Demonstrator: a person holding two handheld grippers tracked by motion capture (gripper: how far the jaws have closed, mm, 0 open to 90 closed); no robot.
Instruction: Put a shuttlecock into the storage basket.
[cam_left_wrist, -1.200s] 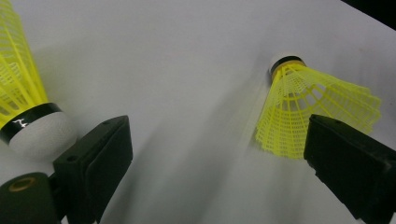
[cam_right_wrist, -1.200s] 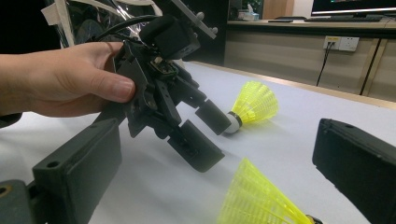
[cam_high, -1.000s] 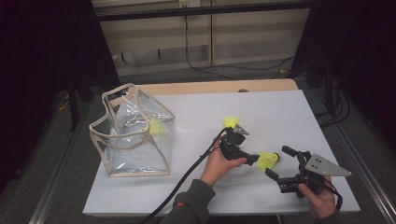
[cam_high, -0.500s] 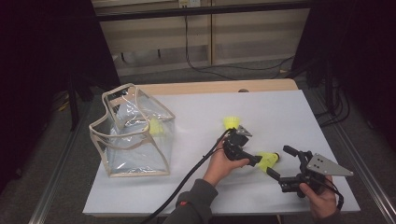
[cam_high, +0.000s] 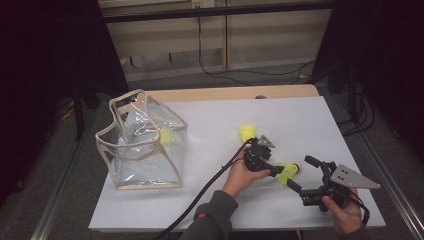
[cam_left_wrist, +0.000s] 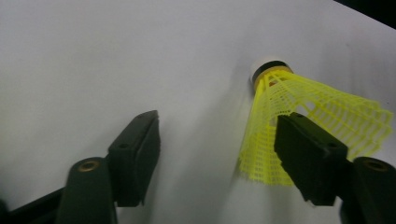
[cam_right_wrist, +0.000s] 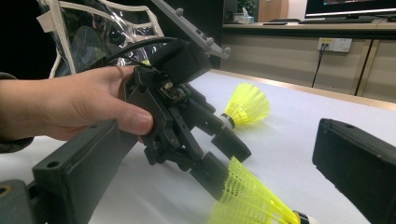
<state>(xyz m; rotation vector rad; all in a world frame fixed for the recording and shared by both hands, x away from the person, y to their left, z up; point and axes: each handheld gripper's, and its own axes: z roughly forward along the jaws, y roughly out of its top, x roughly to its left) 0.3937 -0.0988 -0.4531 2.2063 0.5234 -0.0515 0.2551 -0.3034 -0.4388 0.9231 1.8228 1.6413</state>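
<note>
The near shuttlecock (cam_high: 287, 172) lies on the bench (cam_high: 210, 125), well right of the bag (cam_high: 142, 145). The left claw (cam_high: 278, 173) straddles its skirt, jaws apart, positioned to clamp. The right claw (cam_high: 304, 174), jaws apart and empty, waits just right of the shuttlecock.

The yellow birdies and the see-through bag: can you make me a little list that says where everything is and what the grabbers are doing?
near shuttlecock: lies on the white table, between the two grippers
left gripper: jaws open, one jaw against the near shuttlecock's skirt
right gripper: jaws open, just right of that shuttlecock
far shuttlecock: lies alone, beyond the left gripper
third shuttlecock: inside the clear bag
clear bag: stands at the table's left, top open
</note>
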